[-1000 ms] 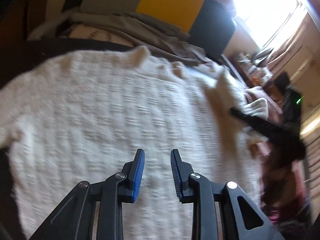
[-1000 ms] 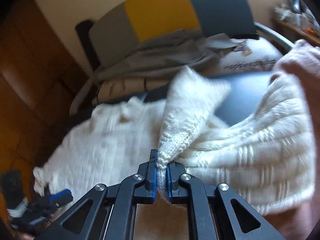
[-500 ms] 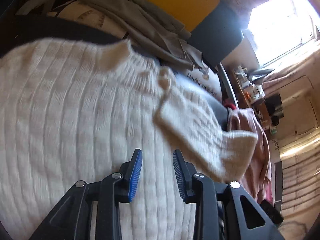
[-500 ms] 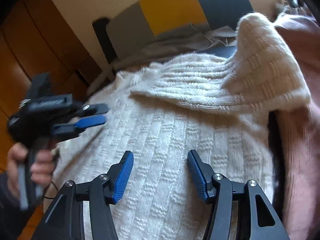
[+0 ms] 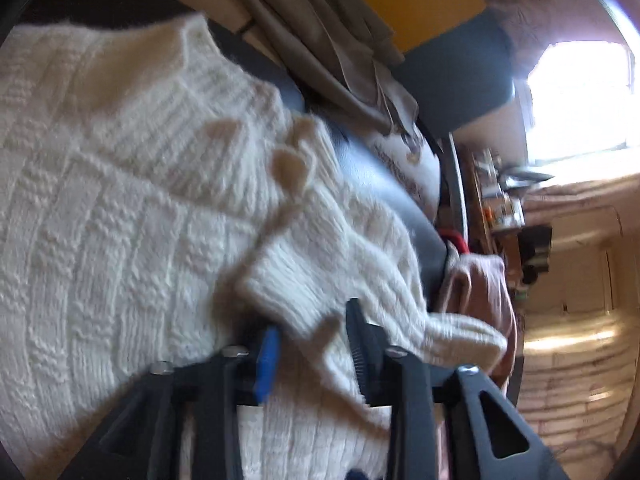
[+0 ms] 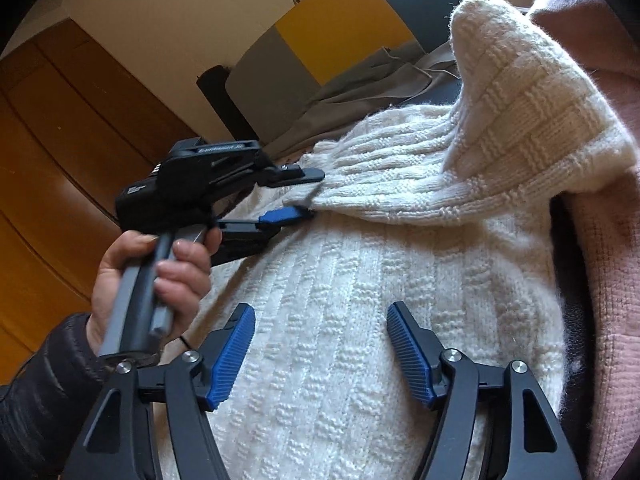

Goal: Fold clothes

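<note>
My right gripper [image 6: 320, 356] has let go and gapes; my left gripper [image 6: 310, 194], at ten o'clock, has closed, seemingly clamping the sweater [image 6: 360, 300] cuff [image 5: 296, 300] for the next fold.

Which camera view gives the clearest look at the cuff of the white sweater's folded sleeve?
The right wrist view: the cuff appears sharp, from the side, between the fingers of the left gripper. The left wrist view shows the cuff close but blurred, partly hidden behind the gripper's fingers.
</note>
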The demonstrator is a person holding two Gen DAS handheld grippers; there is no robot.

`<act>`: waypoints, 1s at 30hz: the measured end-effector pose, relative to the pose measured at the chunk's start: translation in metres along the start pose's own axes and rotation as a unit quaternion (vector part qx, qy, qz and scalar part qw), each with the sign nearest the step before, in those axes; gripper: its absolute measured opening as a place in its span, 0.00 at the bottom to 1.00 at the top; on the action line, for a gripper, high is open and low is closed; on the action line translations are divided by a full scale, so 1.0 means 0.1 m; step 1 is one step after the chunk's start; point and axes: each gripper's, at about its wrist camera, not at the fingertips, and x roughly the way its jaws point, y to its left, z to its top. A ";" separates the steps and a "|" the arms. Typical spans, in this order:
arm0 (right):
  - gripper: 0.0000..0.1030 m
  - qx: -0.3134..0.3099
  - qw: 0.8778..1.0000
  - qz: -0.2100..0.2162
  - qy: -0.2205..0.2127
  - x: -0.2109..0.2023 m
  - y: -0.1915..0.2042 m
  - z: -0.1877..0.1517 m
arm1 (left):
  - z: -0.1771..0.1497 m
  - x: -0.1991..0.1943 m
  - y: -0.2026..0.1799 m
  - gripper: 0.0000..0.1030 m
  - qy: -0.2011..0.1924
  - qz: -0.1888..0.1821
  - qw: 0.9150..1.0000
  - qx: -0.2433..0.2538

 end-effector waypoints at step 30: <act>0.70 0.013 0.999 -0.022 0.022 0.00 0.05 0.12 | -0.19 -1.91 1.28 0.05 -0.169 0.074 0.982 0.045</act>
